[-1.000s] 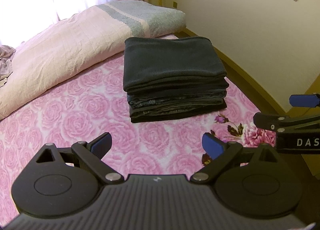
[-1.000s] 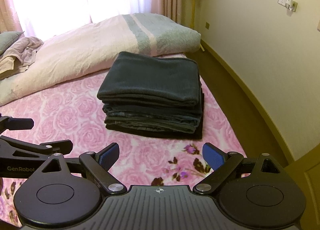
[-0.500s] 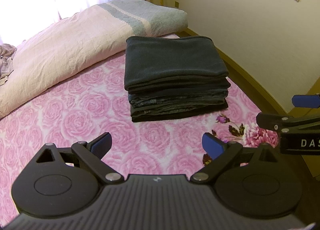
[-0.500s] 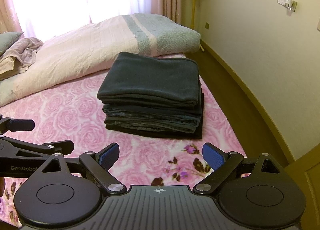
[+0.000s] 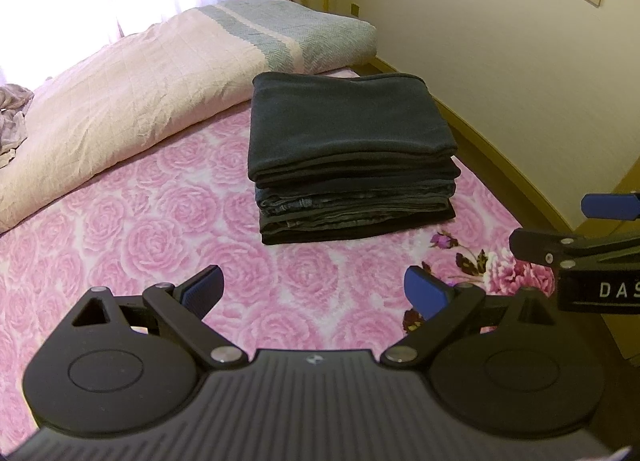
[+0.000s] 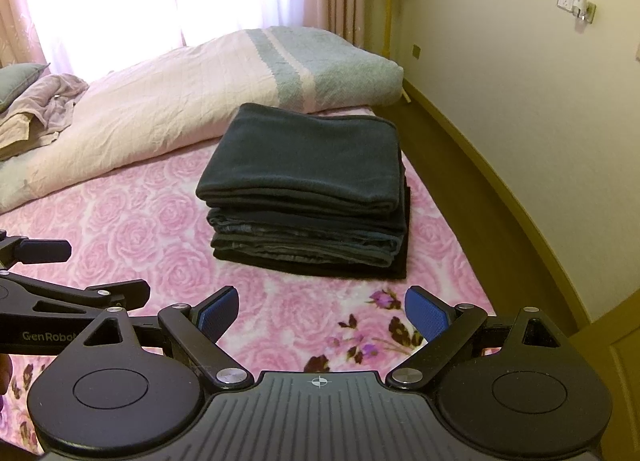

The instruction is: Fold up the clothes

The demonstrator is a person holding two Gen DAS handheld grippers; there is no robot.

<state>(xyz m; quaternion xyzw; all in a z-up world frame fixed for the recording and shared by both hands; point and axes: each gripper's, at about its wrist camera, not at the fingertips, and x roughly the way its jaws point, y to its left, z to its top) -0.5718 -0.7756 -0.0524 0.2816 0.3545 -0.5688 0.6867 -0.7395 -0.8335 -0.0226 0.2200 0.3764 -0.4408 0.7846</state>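
A stack of dark folded clothes point(image 5: 348, 157) is seen on the pink rose-patterned bedspread point(image 5: 132, 237), near the bed's right edge.

The stack is squared, with a charcoal piece on top and what may be denim beneath, though the layers are hard to tell apart. A rolled quilt point(image 6: 208, 89) lies just behind it. Open bedspread is left in front and to the left. The left gripper point(image 5: 312, 293) and right gripper point(image 6: 320, 311) are both held wide apart, empty, short of the stack.

Matt dark cloth stack point(image 5: 344, 149) on a soft rose-print sheet point(image 5: 120, 229); quilted duvet point(image 5: 140, 73).
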